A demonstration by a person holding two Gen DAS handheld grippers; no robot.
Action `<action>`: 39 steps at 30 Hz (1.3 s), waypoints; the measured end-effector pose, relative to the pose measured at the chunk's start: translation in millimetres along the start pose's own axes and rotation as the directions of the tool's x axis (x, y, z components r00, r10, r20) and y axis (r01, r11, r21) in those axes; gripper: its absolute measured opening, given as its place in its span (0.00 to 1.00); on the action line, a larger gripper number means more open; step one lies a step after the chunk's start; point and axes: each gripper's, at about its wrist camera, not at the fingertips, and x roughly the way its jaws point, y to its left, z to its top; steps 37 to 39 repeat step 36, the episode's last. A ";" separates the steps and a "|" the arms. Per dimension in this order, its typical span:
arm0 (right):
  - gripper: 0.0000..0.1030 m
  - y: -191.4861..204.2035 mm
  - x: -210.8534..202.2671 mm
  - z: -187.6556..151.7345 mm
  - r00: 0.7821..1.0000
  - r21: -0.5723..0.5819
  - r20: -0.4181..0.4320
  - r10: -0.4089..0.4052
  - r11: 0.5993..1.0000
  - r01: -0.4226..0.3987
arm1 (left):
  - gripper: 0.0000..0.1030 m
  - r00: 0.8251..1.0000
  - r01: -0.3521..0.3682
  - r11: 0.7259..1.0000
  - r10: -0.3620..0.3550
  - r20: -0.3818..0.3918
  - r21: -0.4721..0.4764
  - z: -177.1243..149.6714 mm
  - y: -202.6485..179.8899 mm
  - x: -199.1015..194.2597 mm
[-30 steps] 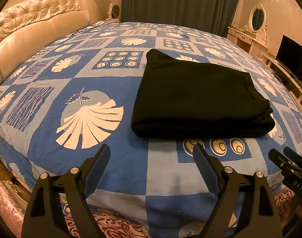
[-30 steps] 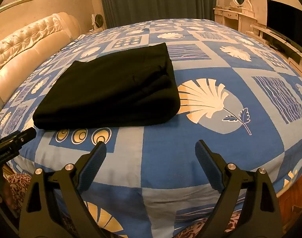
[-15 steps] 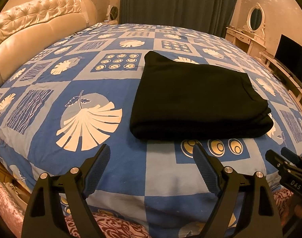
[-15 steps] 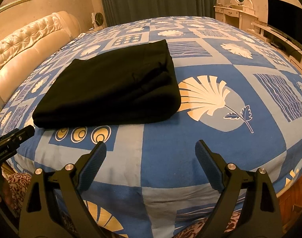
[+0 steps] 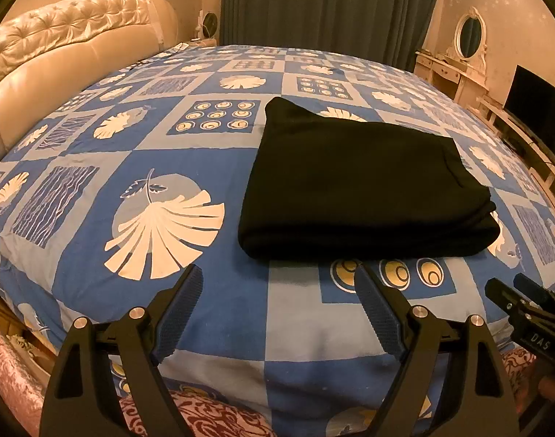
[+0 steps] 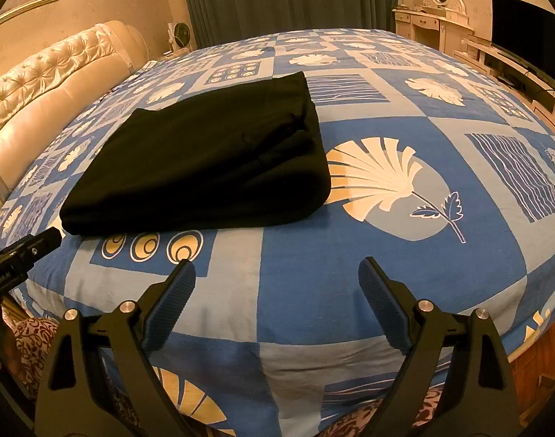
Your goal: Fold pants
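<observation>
Black pants (image 5: 364, 178) lie folded into a thick rectangle on the blue patterned bed (image 5: 168, 189); in the right wrist view the pants (image 6: 211, 160) sit at upper left. My left gripper (image 5: 279, 291) hangs open over the bed's near edge, short of the pants' near fold, nothing between its fingers. My right gripper (image 6: 277, 278) is open too, near the bed's edge and to the right of the pants. Each gripper's tip shows at the edge of the other's view: the right gripper (image 5: 514, 300) and the left gripper (image 6: 29, 251).
A tufted cream headboard (image 5: 66, 47) runs along the left. Dark curtains (image 5: 324, 3) hang behind the bed. A dressing table with an oval mirror (image 5: 466, 36) and a dark TV (image 5: 539, 113) stand at the right. A floral red-and-white cloth (image 5: 204, 415) lies below the bed's near edge.
</observation>
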 end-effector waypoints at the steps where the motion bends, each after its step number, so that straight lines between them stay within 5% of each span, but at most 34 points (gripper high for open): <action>1: 0.88 0.0 0.0 -0.2 1.000 0.001 0.000 0.000 1.000 0.000 | 0.81 1.000 -0.001 1.000 0.001 0.002 0.001 0.5 -0.4 -0.6; 18: 0.88 -0.1 1.6 -2.1 1.000 0.006 -0.009 0.009 1.000 -0.009 | 0.85 1.000 -0.018 1.000 0.017 0.023 0.003 2.9 -5.3 -8.4; 22: 0.88 -0.8 2.1 -5.0 1.000 0.019 -0.013 0.019 1.000 -0.019 | 0.90 0.987 -0.125 0.991 0.130 0.095 -0.057 7.4 -4.2 -20.0; 25: 0.88 -0.7 3.1 -8.7 0.999 0.033 -0.021 0.028 0.999 -0.027 | 0.90 0.999 -0.039 0.997 0.037 0.030 0.067 17.1 -12.2 -17.3; 29: 0.88 -4.3 5.8 -6.8 0.997 0.061 -0.044 0.062 0.996 -0.060 | 0.90 0.992 -0.006 0.988 -0.014 0.128 0.152 30.9 -18.1 -31.8; 33: 0.88 -19.9 1.3 19.2 0.997 0.093 -0.009 0.076 0.993 -0.075 | 0.90 0.991 0.059 0.994 -0.070 0.116 0.097 65.7 12.7 -17.7; 36: 0.90 -53.9 8.4 55.5 0.999 0.125 0.038 0.016 0.992 -0.021 | 0.90 0.992 -0.042 0.995 0.031 0.124 0.092 101.3 59.0 18.2; 39: 0.90 -53.9 8.4 55.5 0.999 0.125 0.038 0.016 0.992 -0.021 | 0.90 0.992 -0.042 0.995 0.031 0.124 0.092 101.3 59.0 18.2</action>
